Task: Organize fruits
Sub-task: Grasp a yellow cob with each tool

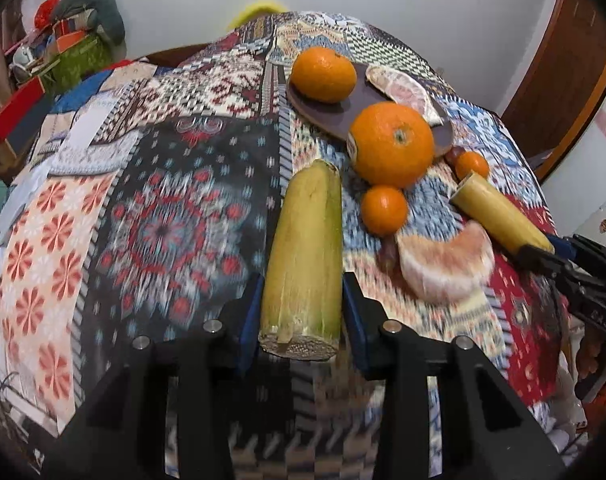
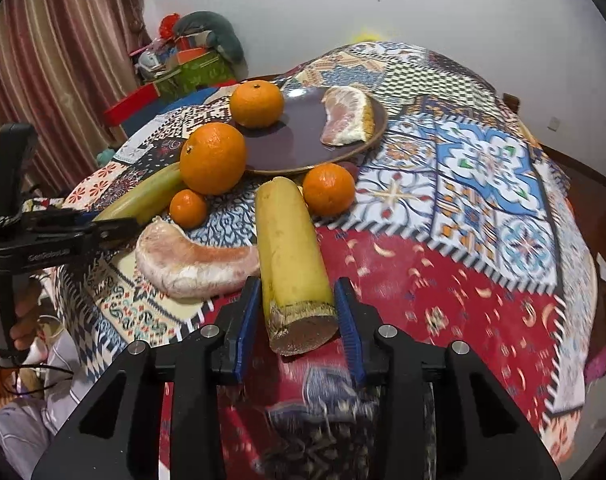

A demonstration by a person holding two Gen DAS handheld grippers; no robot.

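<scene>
Round table covered with a patchwork-print cloth (image 2: 483, 184); fruit is clustered toward the middle.

Left gripper (image 1: 301, 308): blue pads sit against both sides of a greenish-yellow sugarcane piece (image 1: 305, 256), gripped near its cut end. The piece points away along the fingers, its far end near the large orange. Pads look pressed to the rind; I read this as a clamp on the cane.

Right gripper (image 2: 299, 312): blue pads flank a yellower sugarcane piece (image 2: 291, 256), again near the cut end. The left pad touches the rind; on the right side a thin gap may remain, hard to judge. Read as closed on the cane.

Dark brown plate (image 2: 303, 148) toward the far side of the table. On it: one orange (image 2: 256, 104) at the left rim, and one peeled pomelo wedge (image 2: 349, 120) at the right.

Off the plate, on the cloth:
- large orange (image 2: 213, 158), touching or just beside the plate's near-left rim, stem scar facing out;
- small mandarin (image 2: 188, 208) just in front of it;
- another mandarin (image 2: 329, 189) right of the yellow cane's far end, close to the plate rim;
- second peeled pomelo wedge (image 2: 195, 264), lying curved between the two cane pieces, touching the yellow one;
- something small and reddish-brown (image 1: 387, 254) beside that wedge, too blurred to name.

Background: striped curtain (image 2: 63, 40) at left, a pile of boxes and cushions (image 2: 191, 56) against the white wall. Part of a hand (image 2: 23, 320) holds the left gripper's handle.
</scene>
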